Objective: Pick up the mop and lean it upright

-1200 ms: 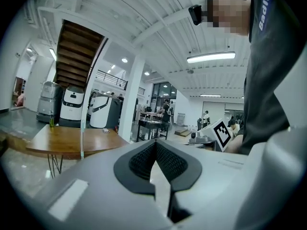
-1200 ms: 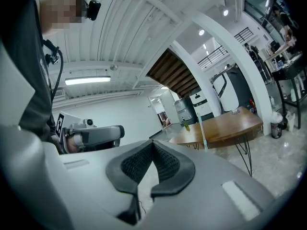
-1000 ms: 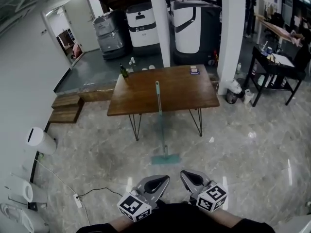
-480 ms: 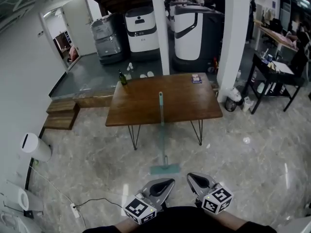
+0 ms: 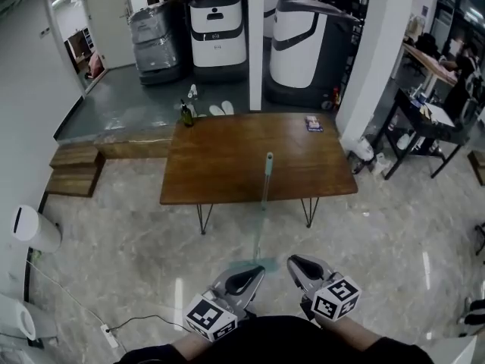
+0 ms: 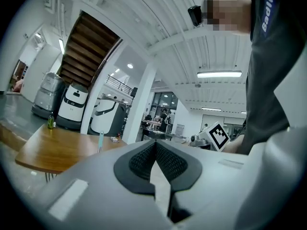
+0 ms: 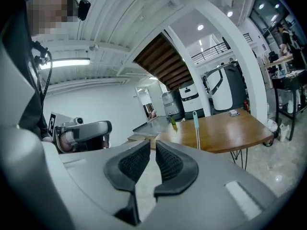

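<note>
Mop (image 5: 262, 203) leaning near-upright against counter (image 5: 227, 165) edge, head on floor just ahead, seemingly half hidden. Left tongs (image 5: 254, 275) pressing together, empty. Right tongs (image 5: 295, 262) just opening, narrow gap, nothing between. Risk: narrow gap nudging slim handle, sending it sliding off edge.

Table (image 5: 227, 165) dead ahead at 12. Mop (image 5: 263, 197) stands against its near edge, head on the floor on the table's 6 side, handle top over the tabletop. Bottle (image 5: 185, 115) on the table's 10 o'clock corner, small box (image 5: 314, 123) toward its 1. Floor machines (image 5: 218, 29) behind the table, pillar (image 5: 255, 44) between them. Steps (image 5: 73, 169) at 10, desk (image 5: 433, 123) at 2, power strip (image 5: 108, 335) on the floor at 8.
</note>
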A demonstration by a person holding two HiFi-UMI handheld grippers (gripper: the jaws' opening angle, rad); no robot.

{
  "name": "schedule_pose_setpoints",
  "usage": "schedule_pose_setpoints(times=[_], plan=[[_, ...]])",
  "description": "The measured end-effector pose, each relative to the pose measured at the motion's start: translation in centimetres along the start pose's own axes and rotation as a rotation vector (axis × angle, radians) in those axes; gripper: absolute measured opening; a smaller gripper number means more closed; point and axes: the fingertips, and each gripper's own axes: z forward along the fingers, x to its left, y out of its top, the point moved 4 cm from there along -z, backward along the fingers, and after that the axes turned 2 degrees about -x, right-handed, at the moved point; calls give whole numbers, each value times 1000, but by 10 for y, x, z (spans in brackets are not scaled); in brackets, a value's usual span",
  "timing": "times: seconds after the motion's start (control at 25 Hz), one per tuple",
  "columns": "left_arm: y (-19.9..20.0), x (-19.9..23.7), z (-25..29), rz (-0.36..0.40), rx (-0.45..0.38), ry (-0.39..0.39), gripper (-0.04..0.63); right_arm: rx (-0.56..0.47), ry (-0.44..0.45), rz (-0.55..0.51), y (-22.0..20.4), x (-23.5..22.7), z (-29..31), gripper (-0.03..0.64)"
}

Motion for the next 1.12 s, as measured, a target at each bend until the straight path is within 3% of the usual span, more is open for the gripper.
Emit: schedule_pose_setpoints(times=[0.32, 0.72, 1.12], plan=[[19, 88, -19, -41, -31, 24, 18, 14, -92, -8, 29, -21, 91, 103], [17, 128, -42, -59, -33, 127, 18, 119, -178, -11, 19, -97, 165, 180], [24, 136, -43, -33, 17, 323, 18, 264, -212, -38, -13, -203, 260, 273]])
